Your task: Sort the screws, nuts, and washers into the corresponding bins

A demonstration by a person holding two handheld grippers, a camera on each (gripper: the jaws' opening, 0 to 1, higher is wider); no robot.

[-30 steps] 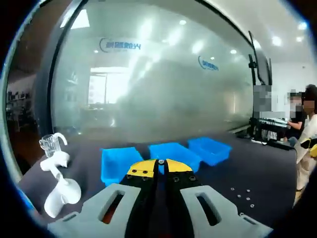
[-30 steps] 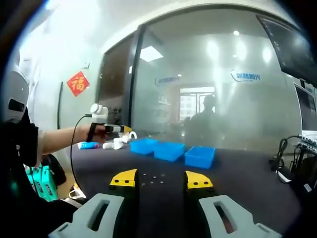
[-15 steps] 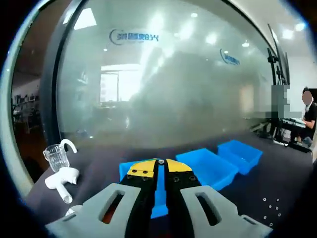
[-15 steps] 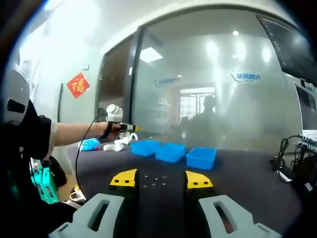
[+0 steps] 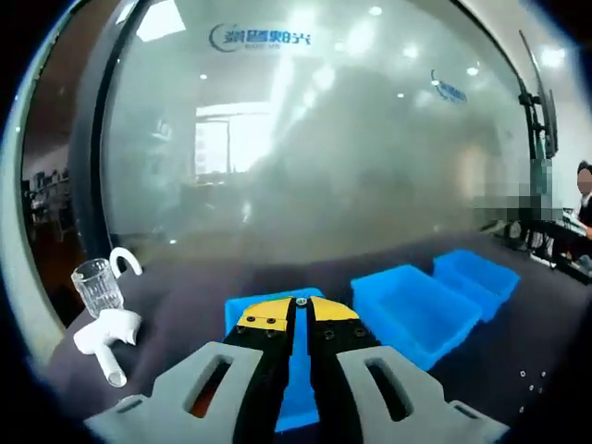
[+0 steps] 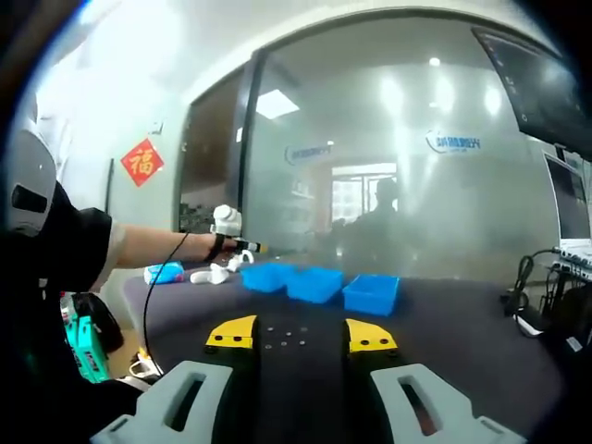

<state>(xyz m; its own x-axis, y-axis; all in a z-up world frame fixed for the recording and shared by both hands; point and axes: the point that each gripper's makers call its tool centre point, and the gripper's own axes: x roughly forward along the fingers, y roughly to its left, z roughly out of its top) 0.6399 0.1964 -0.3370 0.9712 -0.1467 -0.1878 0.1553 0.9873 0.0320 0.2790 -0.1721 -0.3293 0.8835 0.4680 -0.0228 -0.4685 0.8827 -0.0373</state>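
Note:
In the left gripper view, my left gripper (image 5: 298, 309) is shut, and a tiny grey metal part shows pinched at its yellow tips. It hangs over the nearest of three blue bins (image 5: 262, 314); the middle bin (image 5: 412, 310) and far bin (image 5: 478, 276) lie to the right. Loose small parts (image 5: 532, 379) dot the dark table at lower right. In the right gripper view, my right gripper (image 6: 302, 335) stands open above the table, with loose parts (image 6: 287, 335) scattered between its jaws. Beyond, the left gripper (image 6: 233, 244) is held out over the blue bins (image 6: 314, 282).
A glass mug (image 5: 97, 285) and white plastic pieces (image 5: 106, 333) sit at the table's left end. A frosted glass wall (image 5: 305, 139) runs behind the table. A person's arm (image 6: 148, 248) reaches in from the left. Cables (image 6: 527, 296) lie at the right.
The left gripper has moved closer to the bins, which loom larger in its view. In the right gripper view the arm with the left gripper has swung right, to the bins.

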